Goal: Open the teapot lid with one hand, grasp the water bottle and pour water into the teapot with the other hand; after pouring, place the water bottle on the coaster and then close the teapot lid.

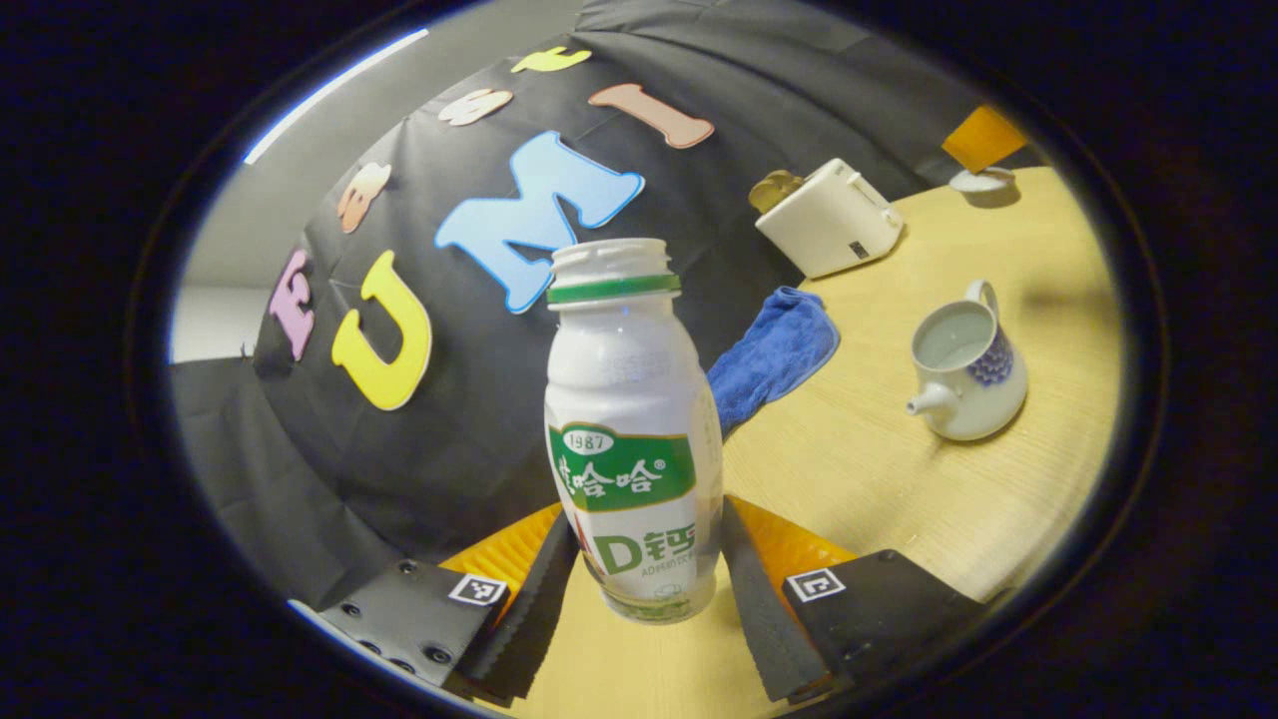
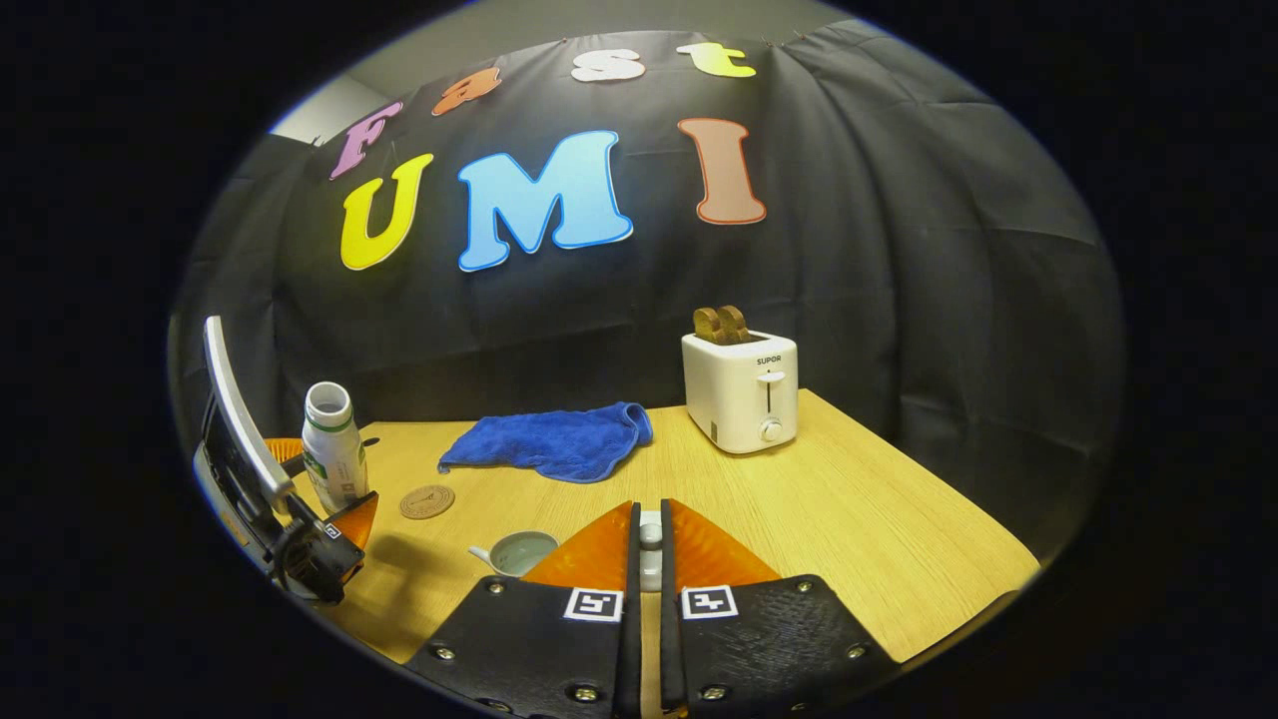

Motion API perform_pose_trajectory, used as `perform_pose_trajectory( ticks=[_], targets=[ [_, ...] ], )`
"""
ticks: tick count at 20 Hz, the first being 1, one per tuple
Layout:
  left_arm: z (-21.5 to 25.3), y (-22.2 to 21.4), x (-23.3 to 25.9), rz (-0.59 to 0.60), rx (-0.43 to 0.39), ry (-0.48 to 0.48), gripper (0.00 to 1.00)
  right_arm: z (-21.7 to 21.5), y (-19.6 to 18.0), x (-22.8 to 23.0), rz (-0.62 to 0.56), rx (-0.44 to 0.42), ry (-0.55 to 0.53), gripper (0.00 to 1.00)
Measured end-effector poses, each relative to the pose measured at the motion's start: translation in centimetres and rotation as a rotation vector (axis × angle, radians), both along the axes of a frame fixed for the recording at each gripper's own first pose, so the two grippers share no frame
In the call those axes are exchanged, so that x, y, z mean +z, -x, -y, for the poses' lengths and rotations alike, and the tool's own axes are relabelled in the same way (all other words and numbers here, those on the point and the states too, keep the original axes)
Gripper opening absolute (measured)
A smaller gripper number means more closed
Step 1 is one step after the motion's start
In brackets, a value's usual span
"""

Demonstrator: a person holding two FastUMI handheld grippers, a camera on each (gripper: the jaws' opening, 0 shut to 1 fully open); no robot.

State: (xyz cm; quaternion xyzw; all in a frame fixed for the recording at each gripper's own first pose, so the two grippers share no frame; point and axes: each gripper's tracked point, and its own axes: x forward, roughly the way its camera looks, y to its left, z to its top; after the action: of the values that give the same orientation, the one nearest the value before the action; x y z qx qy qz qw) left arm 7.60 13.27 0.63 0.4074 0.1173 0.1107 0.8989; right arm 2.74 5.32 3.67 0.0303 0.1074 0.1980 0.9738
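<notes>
An uncapped white water bottle [image 1: 634, 429] with a green label stands upright between my left gripper's [image 1: 649, 514] fingers, which press on its lower sides. Its base is just over the wooden table. In the right gripper view, the bottle [image 2: 332, 446] and left gripper [image 2: 321, 494] are at the far left, with a round coaster [image 2: 427, 501] just to their right. The white teapot [image 1: 968, 369] sits open with water inside. It also shows low and to the left [image 2: 519, 551] of my right gripper [image 2: 648, 509], which is shut on the small white lid [image 2: 649, 547] and holds it above the table.
A white toaster [image 2: 741, 391] with bread in its slots stands at the back of the table [image 2: 859, 519]. A blue cloth [image 2: 559, 444] lies crumpled by the wall, between bottle and toaster. The table's right edge runs diagonally toward me.
</notes>
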Motion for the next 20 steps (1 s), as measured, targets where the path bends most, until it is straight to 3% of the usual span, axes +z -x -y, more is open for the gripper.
perform_pose_trajectory(
  ticks=[11, 20],
  targets=[
    [3.3, -1.4, -0.9, -0.074, -0.017, -0.379, 0.92, 2.7, -0.3, -1.7, -0.027, -0.009, -0.02, 0.07],
    [4.5, -3.0, -0.7, -0.1, -0.055, -0.609, 0.92, 3.5, -0.9, -2.8, -0.047, -0.016, -0.013, 0.07]
  ],
)
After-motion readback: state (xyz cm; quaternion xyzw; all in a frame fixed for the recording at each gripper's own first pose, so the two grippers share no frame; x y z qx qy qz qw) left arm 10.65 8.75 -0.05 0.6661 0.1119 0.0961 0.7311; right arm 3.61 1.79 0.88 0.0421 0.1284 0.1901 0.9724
